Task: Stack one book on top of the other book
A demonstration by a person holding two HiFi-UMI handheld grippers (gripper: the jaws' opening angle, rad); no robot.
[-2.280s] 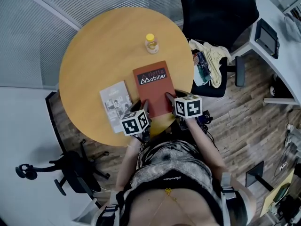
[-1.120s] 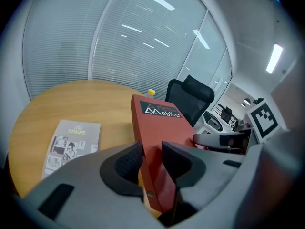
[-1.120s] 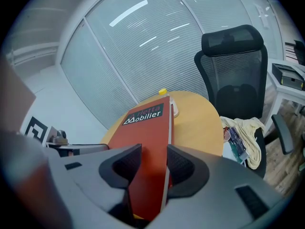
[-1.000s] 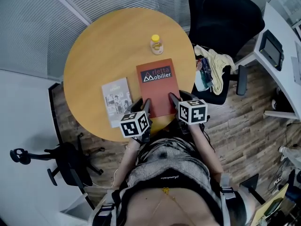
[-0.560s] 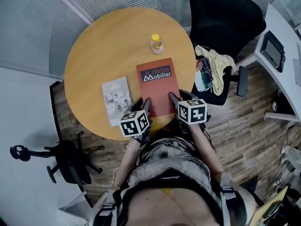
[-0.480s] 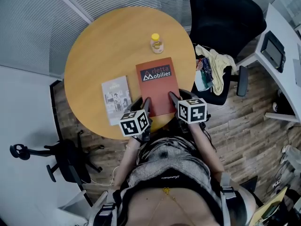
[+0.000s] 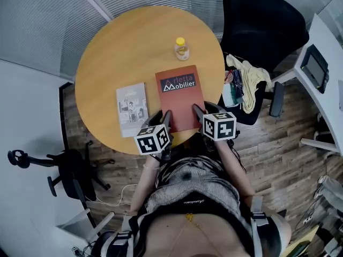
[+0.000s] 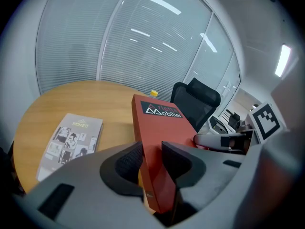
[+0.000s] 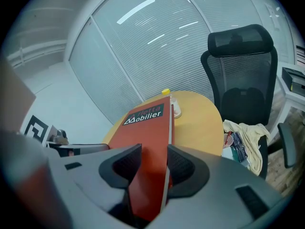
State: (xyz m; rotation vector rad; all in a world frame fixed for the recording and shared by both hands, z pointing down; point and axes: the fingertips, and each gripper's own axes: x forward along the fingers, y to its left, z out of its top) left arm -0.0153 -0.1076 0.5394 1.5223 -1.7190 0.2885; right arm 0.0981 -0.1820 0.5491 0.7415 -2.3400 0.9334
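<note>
A red book [image 7: 179,96] with a black title band lies lengthwise on the round wooden table [image 7: 123,47], its near end at the table's front edge. My left gripper [image 7: 162,119] is shut on the book's near left corner, and the red spine [image 8: 159,128] sits pinched between the pads. The right gripper [image 7: 199,113] is shut on the near right corner, where the cover [image 9: 145,128] fills its jaws. A thin grey book [image 7: 131,108] with photos on its cover lies flat just left of the red one, also visible in the left gripper view [image 8: 71,140].
A small bottle [image 7: 181,48] with a yellow cap stands beyond the red book's far end. A black office chair [image 7: 262,20] is at the right of the table, with cloth and clutter [image 7: 244,76] on a seat beside it. A desk stands at the far right.
Both grippers keep the same hold on the red book's near corners. Only the head view has drifted a little.
</note>
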